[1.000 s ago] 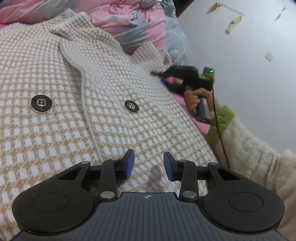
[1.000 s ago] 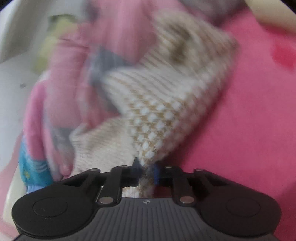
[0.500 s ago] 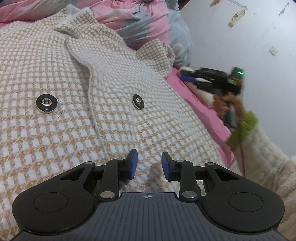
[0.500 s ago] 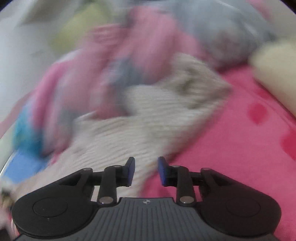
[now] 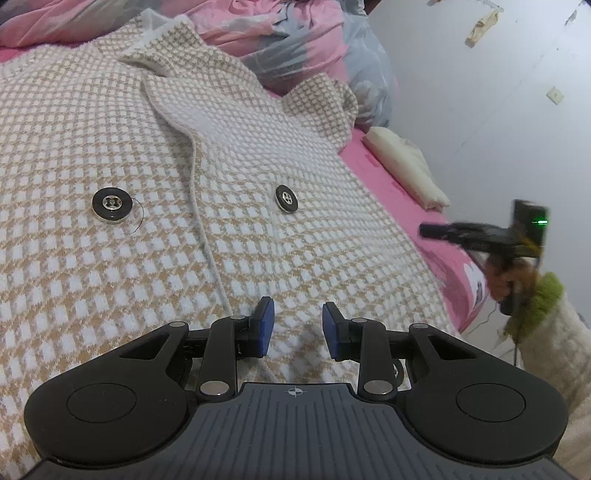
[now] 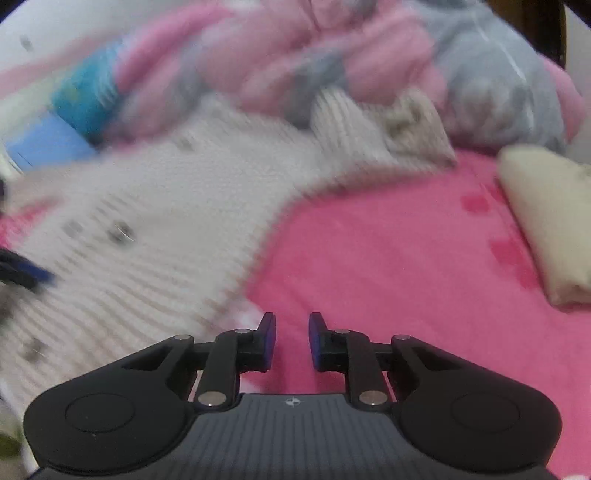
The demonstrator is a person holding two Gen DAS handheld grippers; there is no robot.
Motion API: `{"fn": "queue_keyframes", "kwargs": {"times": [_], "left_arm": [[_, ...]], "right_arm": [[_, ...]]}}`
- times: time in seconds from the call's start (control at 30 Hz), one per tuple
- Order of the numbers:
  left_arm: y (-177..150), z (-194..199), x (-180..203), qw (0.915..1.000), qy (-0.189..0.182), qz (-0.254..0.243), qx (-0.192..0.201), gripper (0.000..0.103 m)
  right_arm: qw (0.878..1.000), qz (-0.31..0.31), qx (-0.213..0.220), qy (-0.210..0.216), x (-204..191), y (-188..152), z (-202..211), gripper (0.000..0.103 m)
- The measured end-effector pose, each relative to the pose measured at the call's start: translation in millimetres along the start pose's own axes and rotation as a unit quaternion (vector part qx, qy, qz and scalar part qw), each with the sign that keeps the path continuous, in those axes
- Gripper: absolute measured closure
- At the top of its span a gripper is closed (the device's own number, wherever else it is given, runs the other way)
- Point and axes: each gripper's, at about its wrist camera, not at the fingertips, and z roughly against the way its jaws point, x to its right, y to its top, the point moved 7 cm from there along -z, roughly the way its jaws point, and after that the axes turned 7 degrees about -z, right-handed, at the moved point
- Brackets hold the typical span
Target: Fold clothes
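A beige-and-white checked knit jacket (image 5: pixel 258 192) with dark round buttons (image 5: pixel 286 198) lies spread flat on a pink bed sheet (image 5: pixel 413 206). My left gripper (image 5: pixel 297 325) hovers low over its near hem, open, with nothing between the blue pads. In the left wrist view my right gripper (image 5: pixel 424 230) shows at the right, blurred, held by a hand in a cream and green sleeve (image 5: pixel 543 325). From the right wrist view, my right gripper (image 6: pixel 291 332) is open and empty above the pink sheet (image 6: pixel 406 258), just right of the jacket (image 6: pixel 177 229) edge. The jacket's sleeve (image 6: pixel 380 125) lies folded at the far side.
A crumpled pink and grey quilt (image 5: pixel 288 33) is piled behind the jacket. A folded cream cloth (image 5: pixel 402 162) lies on the sheet near the white wall (image 5: pixel 480 96). Blue items (image 6: pixel 74 110) sit at the far left of the bed, blurred.
My right gripper let go of the jacket sleeve it was pinching, opened, and pulled back toward the near bed edge. The sleeve now rests on the jacket's far corner. The left gripper barely moved.
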Motion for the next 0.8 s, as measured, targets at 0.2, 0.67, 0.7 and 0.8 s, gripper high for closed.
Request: {"fn": "queue_keyframes", "kwargs": {"times": [0.2, 0.67, 0.7, 0.8], "left_arm": [[-0.7, 2.8, 12.7, 0.9984, 0.040, -0.040, -0.011, 0.073], [-3.9, 5.7, 20.9, 0.9941, 0.065, -0.085, -0.019, 0.072], [-4.0, 5.8, 21.2, 0.9938, 0.066, -0.087, -0.020, 0.072], [-4.4, 6.2, 22.3, 0.9929, 0.070, -0.093, -0.022, 0.072]], "right_arm": [[0.979, 0.174, -0.061, 0.091, -87.0, -21.3, -34.1, 0.084], [0.975, 0.198, -0.026, 0.097, -89.7, -45.2, 13.1, 0.082], [0.971, 0.212, -0.050, 0.094, -91.3, -55.6, 4.0, 0.082], [0.974, 0.201, -0.057, 0.082, -68.7, -81.5, 14.1, 0.082]]}}
